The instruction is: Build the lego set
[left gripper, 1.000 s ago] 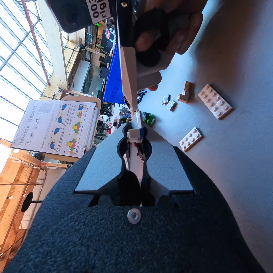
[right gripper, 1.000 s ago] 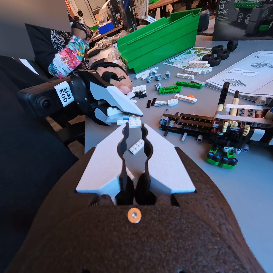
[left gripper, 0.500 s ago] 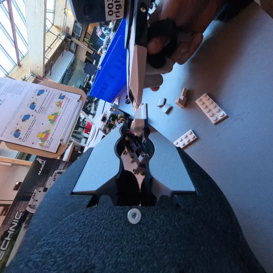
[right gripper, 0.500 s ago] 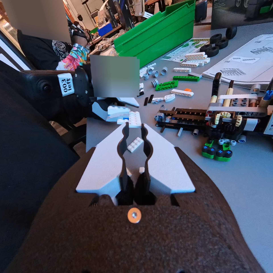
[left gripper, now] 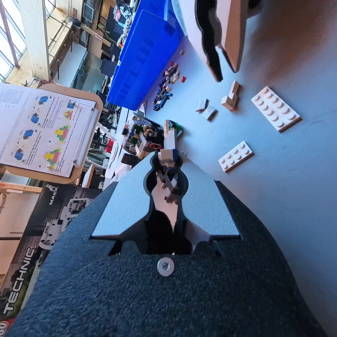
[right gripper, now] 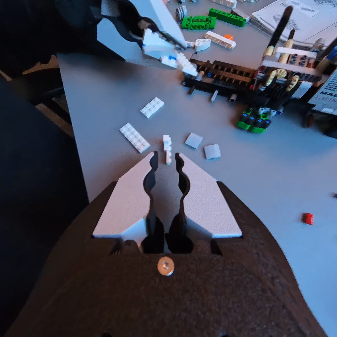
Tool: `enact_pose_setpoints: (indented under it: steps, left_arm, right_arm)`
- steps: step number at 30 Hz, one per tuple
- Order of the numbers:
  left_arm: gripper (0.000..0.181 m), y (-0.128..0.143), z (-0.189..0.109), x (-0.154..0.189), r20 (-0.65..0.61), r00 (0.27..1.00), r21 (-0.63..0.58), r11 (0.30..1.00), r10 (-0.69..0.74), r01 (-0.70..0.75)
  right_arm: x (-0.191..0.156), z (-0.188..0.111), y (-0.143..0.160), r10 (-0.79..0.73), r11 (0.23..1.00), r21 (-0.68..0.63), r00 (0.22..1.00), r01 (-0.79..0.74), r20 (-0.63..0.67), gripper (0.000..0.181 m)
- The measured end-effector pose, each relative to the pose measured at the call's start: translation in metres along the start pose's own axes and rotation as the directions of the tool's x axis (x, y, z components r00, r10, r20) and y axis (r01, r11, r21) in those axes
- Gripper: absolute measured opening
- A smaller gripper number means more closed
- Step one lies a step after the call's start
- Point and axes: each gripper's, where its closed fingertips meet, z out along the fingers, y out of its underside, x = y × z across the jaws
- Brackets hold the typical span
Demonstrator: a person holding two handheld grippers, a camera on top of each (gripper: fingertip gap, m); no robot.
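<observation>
Right wrist view: the right gripper (right gripper: 166,155) has let go of the small white-and-blue brick assembly (left gripper: 168,152) and dropped toward the stepped white piece (right gripper: 167,148), jaws apart, empty. The left gripper (left gripper: 167,156) stays clamped on the assembly, held above the table; probably fetching the next part.

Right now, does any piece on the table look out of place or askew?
Only a small red piece lies alone, apart from the white plates. The white stepped piece lies loose between the right gripper's open fingertips.
</observation>
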Motion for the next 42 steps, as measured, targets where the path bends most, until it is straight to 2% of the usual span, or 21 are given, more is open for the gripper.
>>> enact_pose_setpoints:
  steps: [2, 5, 8, 12, 15, 18, 20, 21, 23, 24, 26, 31, 34, 36, 39, 42]
  left_arm:
    - [0.014, -0.001, 0.001, 0.002, -0.009, 1.000, 0.003, 1.000, -0.007, 0.007]
    - [0.014, -0.003, 0.002, 0.008, -0.037, 0.999, 0.006, 1.000, -0.011, 0.011]
    - [0.014, -0.006, 0.002, 0.015, -0.074, 0.997, 0.015, 1.000, -0.025, 0.026]
    - [0.014, -0.007, 0.003, 0.022, -0.106, 0.994, 0.017, 0.999, -0.025, 0.027]
    - [0.014, -0.010, 0.002, 0.023, -0.131, 0.990, 0.033, 0.997, -0.058, 0.063]
    - [0.014, -0.015, -0.001, 0.020, -0.180, 0.968, 0.061, 0.980, -0.174, 0.188]
    - [0.014, -0.021, -0.004, 0.015, -0.232, 0.931, 0.083, 0.948, -0.282, 0.308]
    - [0.014, -0.025, -0.006, 0.012, -0.265, 0.902, 0.096, 0.921, -0.342, 0.377]
    - [0.014, -0.035, -0.011, 0.011, -0.357, 0.823, 0.113, 0.854, -0.442, 0.508]
    - [0.014, -0.040, -0.014, 0.010, -0.399, 0.782, 0.118, 0.819, -0.478, 0.561]
    - [0.014, -0.047, -0.019, 0.005, -0.459, 0.713, 0.131, 0.753, -0.530, 0.644]
    - [0.015, -0.054, -0.027, -0.004, -0.569, 0.552, 0.104, 0.613, -0.609, 0.783]
    - [0.015, -0.053, -0.028, -0.005, -0.611, 0.479, 0.068, 0.561, -0.630, 0.825]
    - [0.015, -0.053, -0.028, -0.004, -0.629, 0.448, 0.051, 0.541, -0.635, 0.839]
    - [0.015, -0.051, -0.027, -0.002, -0.627, 0.438, 0.035, 0.539, -0.644, 0.842]
    - [0.015, -0.049, -0.026, -0.003, -0.626, 0.432, 0.026, 0.537, -0.649, 0.843]
  right_arm:
    - [-0.005, 0.003, 0.000, -0.012, 1.000, 0.003, 1.000, 0.012, -0.001, 0.019]
    - [0.000, 0.012, -0.008, -0.082, 0.997, -0.013, 0.992, 0.081, -0.092, 0.020]
    - [0.000, 0.023, -0.010, -0.130, 0.989, -0.094, 0.982, 0.118, -0.134, 0.020]
    - [0.005, 0.029, -0.003, -0.180, 0.971, -0.189, 0.970, 0.149, -0.161, 0.009]
    - [0.006, 0.027, -0.010, -0.180, 0.977, -0.145, 0.970, 0.157, -0.165, 0.007]
    - [0.003, 0.010, -0.050, -0.164, 0.980, 0.084, 0.971, 0.181, -0.174, 0.007]
    - [0.005, -0.007, -0.084, -0.126, 0.940, 0.289, 0.971, 0.182, -0.201, 0.007]
    - [0.004, -0.016, -0.102, -0.096, 0.897, 0.409, 0.976, 0.169, -0.195, 0.007]
    - [-0.002, -0.025, -0.128, -0.047, 0.785, 0.612, 0.994, 0.099, -0.100, 0.007]
    - [-0.003, -0.020, -0.133, -0.004, 0.763, 0.646, 1.000, 0.011, -0.012, 0.007]
    - [-0.004, -0.007, -0.134, 0.065, 0.755, 0.641, 0.989, -0.138, 0.135, 0.007]
    - [-0.007, -0.001, -0.134, 0.114, 0.707, 0.654, 0.956, -0.269, 0.270, 0.007]
    - [-0.013, 0.002, -0.137, 0.129, 0.696, 0.646, 0.939, -0.314, 0.318, 0.007]
    - [-0.014, 0.005, -0.137, 0.142, 0.699, 0.636, 0.935, -0.327, 0.326, 0.007]
    - [-0.014, 0.004, -0.137, 0.167, 0.681, 0.633, 0.920, -0.367, 0.354, 0.007]
    - [-0.014, 0.007, -0.136, 0.171, 0.698, 0.613, 0.918, -0.369, 0.357, 0.007]
